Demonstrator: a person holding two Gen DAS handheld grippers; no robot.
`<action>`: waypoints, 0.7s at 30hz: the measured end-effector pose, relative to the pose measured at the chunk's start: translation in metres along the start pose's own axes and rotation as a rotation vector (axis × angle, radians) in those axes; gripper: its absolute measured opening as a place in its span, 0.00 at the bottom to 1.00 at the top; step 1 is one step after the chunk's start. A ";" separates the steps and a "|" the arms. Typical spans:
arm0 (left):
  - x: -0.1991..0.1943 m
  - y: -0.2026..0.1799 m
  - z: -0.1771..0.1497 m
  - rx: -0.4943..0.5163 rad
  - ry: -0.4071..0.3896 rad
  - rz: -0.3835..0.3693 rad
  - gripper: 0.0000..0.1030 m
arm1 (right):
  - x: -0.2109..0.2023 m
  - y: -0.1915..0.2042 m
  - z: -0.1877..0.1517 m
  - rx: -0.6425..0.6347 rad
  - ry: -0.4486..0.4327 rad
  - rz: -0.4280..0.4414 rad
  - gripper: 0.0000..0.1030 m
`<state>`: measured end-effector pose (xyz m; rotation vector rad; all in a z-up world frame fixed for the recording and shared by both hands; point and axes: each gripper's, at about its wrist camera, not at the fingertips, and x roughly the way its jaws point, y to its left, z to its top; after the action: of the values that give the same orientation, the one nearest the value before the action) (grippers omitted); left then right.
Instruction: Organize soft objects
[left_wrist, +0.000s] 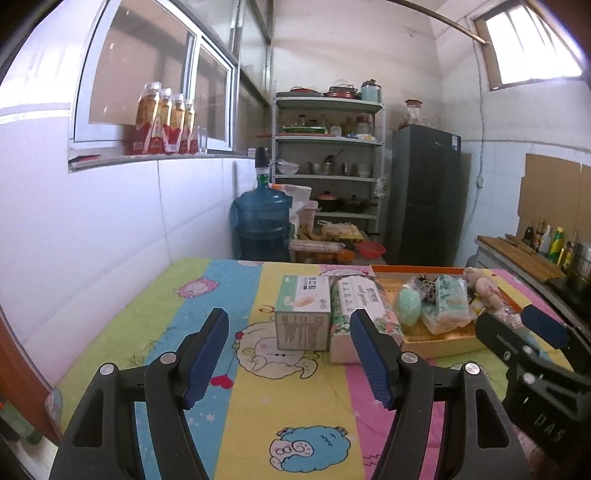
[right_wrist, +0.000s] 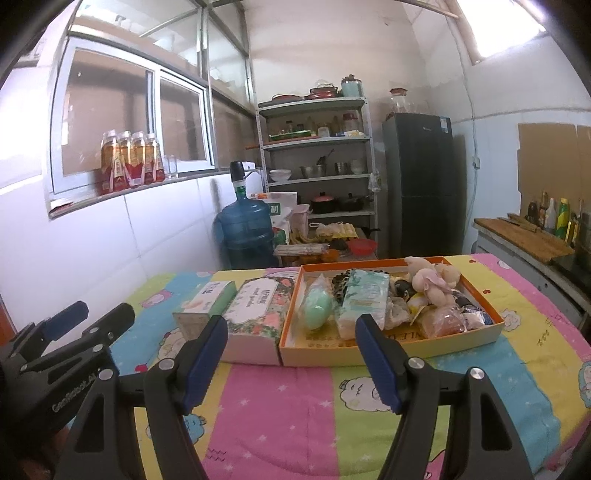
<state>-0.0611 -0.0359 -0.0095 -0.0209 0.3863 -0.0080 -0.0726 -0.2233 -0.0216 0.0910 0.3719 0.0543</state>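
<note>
An orange tray (right_wrist: 291, 347) (left_wrist: 436, 345) on the striped cartoon blanket holds several soft things: a mint-green pouch (right_wrist: 316, 304) (left_wrist: 409, 306), a pale tissue pack (right_wrist: 364, 299) (left_wrist: 448, 301), a pink plush toy (right_wrist: 430, 282) (left_wrist: 484, 286) and small wrapped items. Left of the tray lie a floral box (right_wrist: 255, 314) (left_wrist: 354, 306) and a green-and-white carton (right_wrist: 210, 301) (left_wrist: 303, 314). My left gripper (left_wrist: 290, 356) hovers open in front of the carton and the floral box, nothing between its fingers. My right gripper (right_wrist: 291, 360) stands open before the tray's near wall, holding nothing.
A blue water jug (left_wrist: 262, 225) and a metal shelf (left_wrist: 328, 158) stand behind the table, with a dark fridge (left_wrist: 424, 195) to the right. A counter with bottles (right_wrist: 550, 221) runs along the right. Bottled drinks (left_wrist: 166, 122) line the window ledge.
</note>
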 end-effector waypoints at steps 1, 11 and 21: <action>-0.001 0.000 0.000 -0.002 -0.001 0.000 0.68 | -0.002 0.003 0.000 -0.008 -0.005 -0.006 0.69; -0.008 0.002 -0.003 0.001 -0.003 0.005 0.68 | -0.015 0.009 0.001 -0.011 -0.026 -0.014 0.69; -0.008 0.003 -0.004 0.002 0.000 0.006 0.68 | -0.015 0.010 0.002 -0.015 -0.027 -0.011 0.69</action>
<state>-0.0703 -0.0326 -0.0100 -0.0178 0.3867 -0.0024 -0.0864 -0.2141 -0.0136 0.0747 0.3452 0.0453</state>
